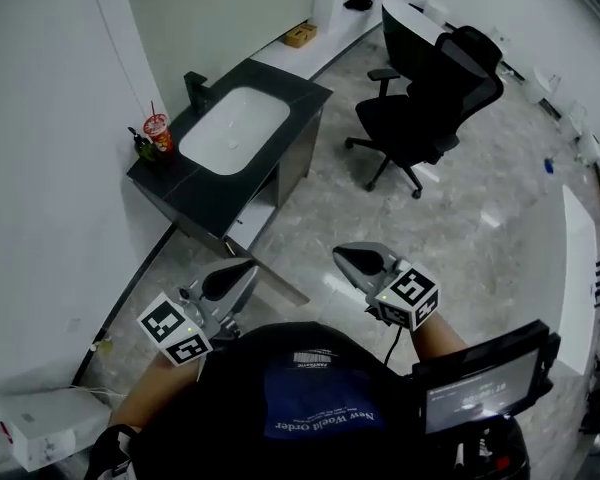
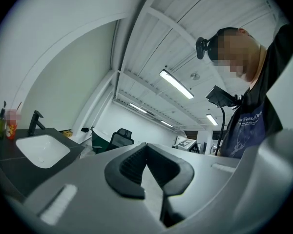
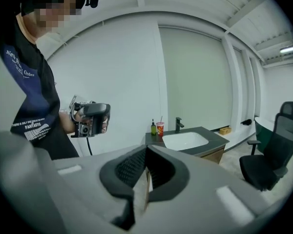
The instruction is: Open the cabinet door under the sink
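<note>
1. The left gripper [image 1: 242, 271] and right gripper [image 1: 345, 258] sit at lower centre of the head view, close to the person's chest and well apart from the vanity. I judge this to be a carrying posture rather than a reach.
2. Both are empty. On each, the jaws are brought together at the tips with nothing between them, and the ribbed black pads [image 2: 129, 168] meet in a narrow V. The bodies are smooth grey plastic, each with a cube of square markers at the back.
3. The sink [image 1: 235, 128] is at upper left of the head view, a white, glossy, rounded basin sunk into a matte dark countertop [image 1: 190, 190]. A black tap [image 1: 196, 88] stands at its far edge.
4. A red cup [image 1: 157, 131] with a straw and a small dark bottle [image 1: 142, 146] stand in the corner by the wall (out of the basin's way).
5. The cabinet door [image 1: 280, 283] lies below the counter. A thin flat panel juts out over the floor [image 1: 460, 238] there, with a pale surface showing behind it, so the door seems to stand open already. From this steep angle I can't be sure.
6. A black mesh-backed office chair [image 1: 430, 98] stands on the pale, marbled, shiny tiles at upper right, clear of the door's swing.
</note>
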Demonstrator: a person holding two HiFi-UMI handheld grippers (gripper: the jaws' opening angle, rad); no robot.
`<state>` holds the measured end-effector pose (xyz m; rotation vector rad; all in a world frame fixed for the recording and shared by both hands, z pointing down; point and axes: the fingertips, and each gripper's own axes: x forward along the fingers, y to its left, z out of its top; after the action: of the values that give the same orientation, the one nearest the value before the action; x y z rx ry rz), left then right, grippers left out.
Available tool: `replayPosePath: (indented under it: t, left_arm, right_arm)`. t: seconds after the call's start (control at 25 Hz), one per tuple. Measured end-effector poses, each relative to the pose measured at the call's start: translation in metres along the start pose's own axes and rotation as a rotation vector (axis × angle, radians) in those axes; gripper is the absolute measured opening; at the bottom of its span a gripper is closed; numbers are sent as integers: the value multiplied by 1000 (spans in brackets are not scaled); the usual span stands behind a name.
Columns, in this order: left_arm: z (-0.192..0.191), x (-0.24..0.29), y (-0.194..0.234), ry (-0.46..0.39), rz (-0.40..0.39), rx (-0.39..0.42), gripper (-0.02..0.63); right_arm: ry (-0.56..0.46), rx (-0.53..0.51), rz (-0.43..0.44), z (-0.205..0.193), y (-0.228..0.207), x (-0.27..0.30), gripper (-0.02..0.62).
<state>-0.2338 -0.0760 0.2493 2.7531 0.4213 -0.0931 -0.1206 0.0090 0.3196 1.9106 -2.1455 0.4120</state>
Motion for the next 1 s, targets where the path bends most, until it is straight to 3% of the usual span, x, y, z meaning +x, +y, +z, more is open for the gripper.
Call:
replayPosePath:
  t: [0.24, 0.48, 0.6, 0.72, 1.0]
  left_arm:
    - [7, -6, 11, -44, 60, 10, 0]
    - [6, 15, 22, -28, 25, -11, 0]
    - [1, 42, 26, 5, 5, -3, 0]
    - [-3, 74, 19, 17, 14, 9, 0]
    - [-32, 180, -28, -23, 135, 21, 0]
  right_arm:
    - [-36, -39, 36, 25, -9, 6, 2]
    - [-46, -48, 11, 33, -29, 0, 2]
    - [-79, -25, -19, 26, -53, -9, 2]
    - [-82, -24, 6, 14, -74, -25, 2]
    - [-82, -44, 103, -21, -169, -99, 2]
